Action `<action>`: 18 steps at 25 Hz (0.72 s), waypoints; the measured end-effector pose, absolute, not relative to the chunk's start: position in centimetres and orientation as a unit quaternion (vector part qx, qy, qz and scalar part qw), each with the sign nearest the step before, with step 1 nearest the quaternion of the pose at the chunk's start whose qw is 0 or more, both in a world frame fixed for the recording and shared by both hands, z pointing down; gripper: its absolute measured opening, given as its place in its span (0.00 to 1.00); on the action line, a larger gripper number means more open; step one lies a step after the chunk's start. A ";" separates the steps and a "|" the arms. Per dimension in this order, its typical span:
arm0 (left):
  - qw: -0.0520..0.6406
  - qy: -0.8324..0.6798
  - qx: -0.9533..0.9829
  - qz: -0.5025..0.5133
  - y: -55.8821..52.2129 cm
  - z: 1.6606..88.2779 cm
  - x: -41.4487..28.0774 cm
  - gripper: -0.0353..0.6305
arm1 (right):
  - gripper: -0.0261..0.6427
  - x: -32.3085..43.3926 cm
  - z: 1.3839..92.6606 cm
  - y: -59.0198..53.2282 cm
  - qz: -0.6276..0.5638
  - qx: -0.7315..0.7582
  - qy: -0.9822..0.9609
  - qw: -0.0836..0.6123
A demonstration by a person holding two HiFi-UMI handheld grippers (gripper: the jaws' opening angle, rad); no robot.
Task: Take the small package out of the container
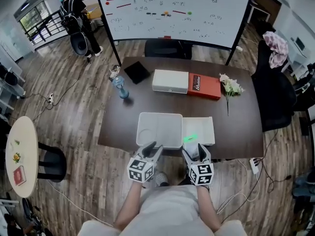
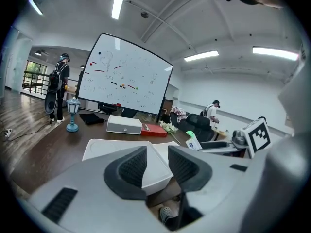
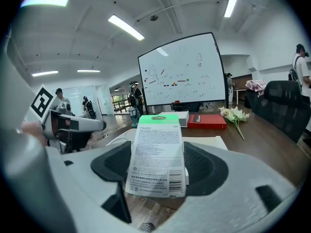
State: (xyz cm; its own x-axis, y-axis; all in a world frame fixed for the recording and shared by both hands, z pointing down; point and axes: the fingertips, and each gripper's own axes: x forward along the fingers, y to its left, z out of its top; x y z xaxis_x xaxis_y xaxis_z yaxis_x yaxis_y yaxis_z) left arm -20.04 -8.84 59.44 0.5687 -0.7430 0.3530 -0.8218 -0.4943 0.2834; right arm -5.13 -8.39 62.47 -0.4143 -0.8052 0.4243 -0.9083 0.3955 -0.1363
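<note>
A white shallow container [image 1: 160, 129] lies at the table's near edge, with its lid [image 1: 202, 130] beside it on the right. My right gripper [image 1: 195, 150] is shut on the small package [image 3: 158, 154], a white card with a green top [image 1: 190, 138]. It holds the package upright above the table's near edge, by the lid. In the left gripper view the package [image 2: 193, 141] shows at the right. My left gripper [image 1: 150, 149] is open at the container's near rim [image 2: 116, 147]. The container's corner shows in the gap between its jaws, and the pads are not pressing on it.
Further back on the dark table [image 1: 236, 132] are a white box [image 1: 170, 81], a red box [image 1: 204, 86], white flowers [image 1: 230, 86], a blue lantern figure [image 1: 121, 87] and a black pad [image 1: 137, 72]. A whiteboard stands behind. A black chair [image 1: 275, 92] is at the right and a person [image 1: 78, 21] at far left.
</note>
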 end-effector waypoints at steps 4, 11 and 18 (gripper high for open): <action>0.211 -0.460 0.857 0.096 -9.4 59.5 -20.6 0.25 | 0.55 -5.3 62.6 -9.0 0.182 0.523 -0.821 0.140; 0.212 -0.471 0.850 0.102 -9.8 59.8 -21.4 0.25 | 0.55 -5.5 62.2 -10.1 0.186 0.524 -0.821 0.131; 0.209 -0.483 0.844 0.100 -9.7 59.5 -22.6 0.19 | 0.55 -6.1 62.3 -10.0 0.191 0.524 -0.820 0.132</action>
State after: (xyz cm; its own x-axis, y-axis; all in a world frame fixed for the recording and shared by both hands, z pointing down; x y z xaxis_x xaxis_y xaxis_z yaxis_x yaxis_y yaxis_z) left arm -22.61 -9.68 59.52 0.5130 -0.7743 0.3704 -0.8577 -0.4454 0.2569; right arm -6.09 -9.97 62.31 -0.4170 -0.8081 0.4161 -0.9088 0.3792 -0.1744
